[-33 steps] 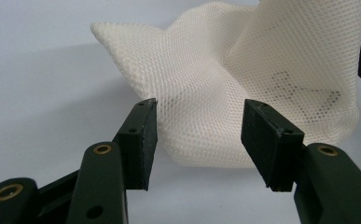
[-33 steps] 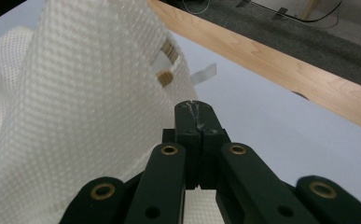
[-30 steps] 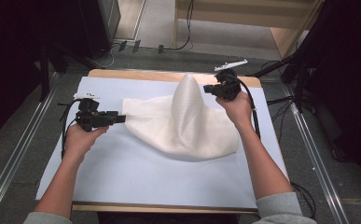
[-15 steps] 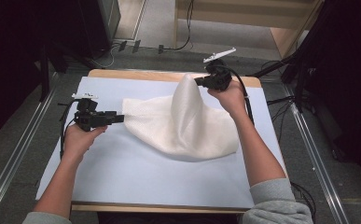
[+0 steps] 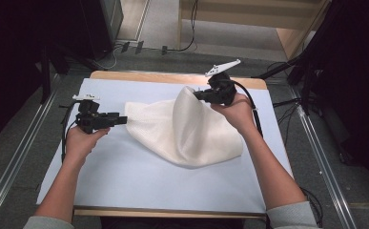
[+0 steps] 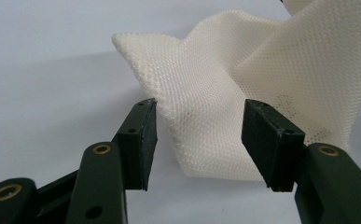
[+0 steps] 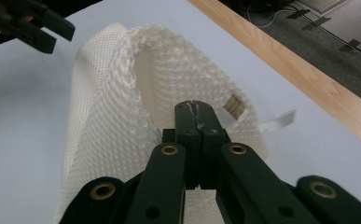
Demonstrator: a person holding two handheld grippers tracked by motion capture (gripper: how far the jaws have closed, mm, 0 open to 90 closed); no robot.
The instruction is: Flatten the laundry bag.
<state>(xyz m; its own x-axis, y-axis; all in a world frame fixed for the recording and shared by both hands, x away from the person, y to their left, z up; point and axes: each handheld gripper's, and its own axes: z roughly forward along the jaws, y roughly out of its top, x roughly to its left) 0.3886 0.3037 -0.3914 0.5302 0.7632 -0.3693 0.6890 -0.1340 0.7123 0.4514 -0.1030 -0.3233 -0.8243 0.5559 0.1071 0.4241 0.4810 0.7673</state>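
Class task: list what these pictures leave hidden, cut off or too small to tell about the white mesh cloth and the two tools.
1. High view: the table surface under the white mesh cloth, covered by it.
2. Right gripper view: the cloth edge the right tool pinches, hidden between its shut jaws.
3. Right gripper view: print on the small tag, too small.
4. Left gripper view: the cloth's far end, cut off by the frame; left tool open.

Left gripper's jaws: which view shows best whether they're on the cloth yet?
Left gripper view. The left gripper stands open with the cloth corner between its jaws, gaps either side. The high view shows it side-on at the cloth's left edge; the right gripper view only catches its tips far off.
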